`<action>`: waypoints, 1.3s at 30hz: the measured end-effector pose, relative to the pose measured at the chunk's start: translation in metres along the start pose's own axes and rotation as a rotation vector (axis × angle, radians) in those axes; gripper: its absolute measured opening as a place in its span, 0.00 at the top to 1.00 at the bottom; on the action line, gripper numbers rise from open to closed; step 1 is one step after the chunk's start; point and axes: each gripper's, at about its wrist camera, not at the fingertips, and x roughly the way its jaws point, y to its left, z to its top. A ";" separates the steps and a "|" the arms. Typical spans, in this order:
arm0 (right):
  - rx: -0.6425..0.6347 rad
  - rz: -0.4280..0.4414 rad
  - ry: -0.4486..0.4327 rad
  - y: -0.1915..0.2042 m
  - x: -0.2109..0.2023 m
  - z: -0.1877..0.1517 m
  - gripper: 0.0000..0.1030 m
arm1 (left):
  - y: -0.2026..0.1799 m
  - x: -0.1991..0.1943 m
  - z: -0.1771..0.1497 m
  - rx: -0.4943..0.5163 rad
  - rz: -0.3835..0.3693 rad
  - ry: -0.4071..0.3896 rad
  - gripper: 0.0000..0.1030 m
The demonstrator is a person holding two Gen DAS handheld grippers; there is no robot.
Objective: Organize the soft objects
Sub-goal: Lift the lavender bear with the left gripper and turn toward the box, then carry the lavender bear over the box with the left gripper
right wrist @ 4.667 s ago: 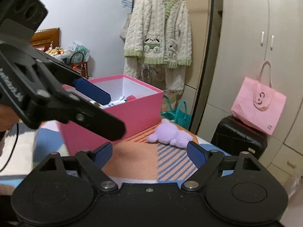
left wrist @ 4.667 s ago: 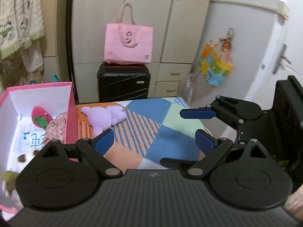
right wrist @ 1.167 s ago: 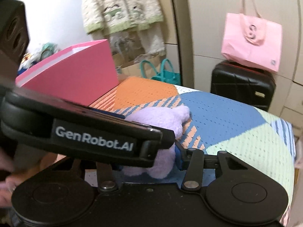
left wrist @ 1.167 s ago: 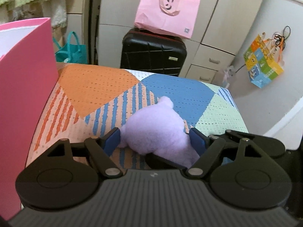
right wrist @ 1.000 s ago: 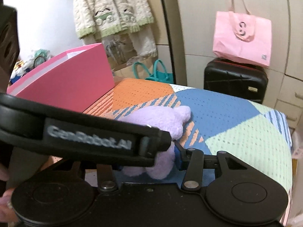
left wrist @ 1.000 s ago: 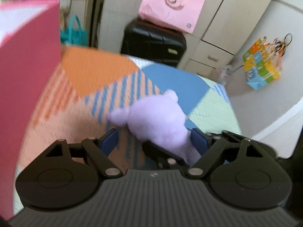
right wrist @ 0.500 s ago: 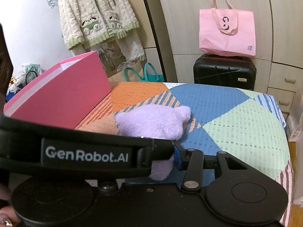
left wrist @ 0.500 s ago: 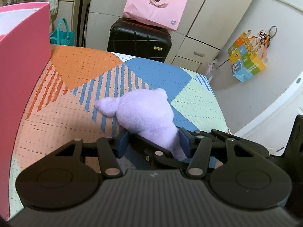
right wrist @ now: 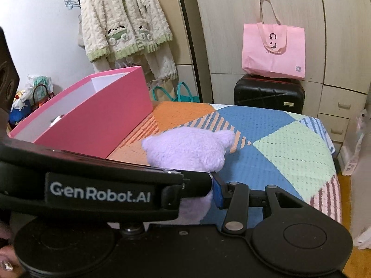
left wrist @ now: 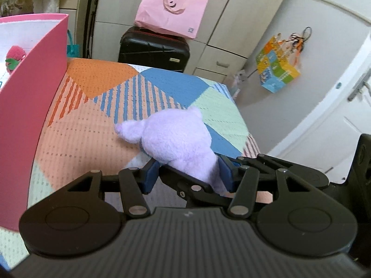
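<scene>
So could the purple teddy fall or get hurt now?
Maybe. Both grippers pinch only the narrow bottom end of the purple plush toy, so its big fluffy head sticks out and could flop or slip free. The left gripper and the right gripper sit crossed very close together, so they might bump or tug the toy apart. The pink box has a tall wall, and the toy could catch on its edge.

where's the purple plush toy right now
The purple plush toy sits centre frame in both wrist views, gripped by the left gripper and right gripper over the patchwork blanket, right of the pink box.
</scene>
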 end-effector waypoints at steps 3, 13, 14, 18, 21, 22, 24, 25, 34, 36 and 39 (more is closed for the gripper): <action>-0.021 -0.017 -0.003 0.015 -0.016 -0.005 0.49 | 0.002 -0.020 -0.011 0.016 -0.022 -0.006 0.48; -0.105 0.042 0.019 0.075 -0.054 -0.023 0.48 | 0.014 -0.091 -0.047 0.010 0.009 -0.008 0.48; -0.111 0.055 0.023 0.082 -0.057 -0.024 0.48 | 0.016 -0.098 -0.050 0.010 0.014 -0.011 0.48; -0.145 0.098 0.020 0.112 -0.073 -0.029 0.48 | 0.025 -0.135 -0.064 0.012 0.025 -0.023 0.48; -0.180 0.151 0.017 0.132 -0.084 -0.032 0.47 | 0.034 -0.161 -0.072 0.010 0.021 -0.023 0.48; -0.190 0.168 0.019 0.139 -0.088 -0.033 0.47 | 0.037 -0.170 -0.074 0.006 0.018 -0.022 0.48; -0.216 0.190 0.017 0.153 -0.094 -0.033 0.47 | 0.044 -0.187 -0.078 0.003 0.019 -0.032 0.48; -0.229 0.198 0.012 0.160 -0.097 -0.034 0.47 | 0.046 -0.194 -0.079 0.002 0.021 -0.040 0.48; -0.284 0.284 -0.064 0.202 -0.103 -0.010 0.46 | 0.069 -0.242 -0.063 0.025 0.053 -0.137 0.48; -0.294 0.290 -0.077 0.208 -0.099 0.001 0.46 | 0.075 -0.246 -0.052 0.032 0.052 -0.144 0.48; -0.294 0.297 -0.086 0.213 -0.090 0.017 0.45 | 0.085 -0.246 -0.033 0.039 0.058 -0.148 0.48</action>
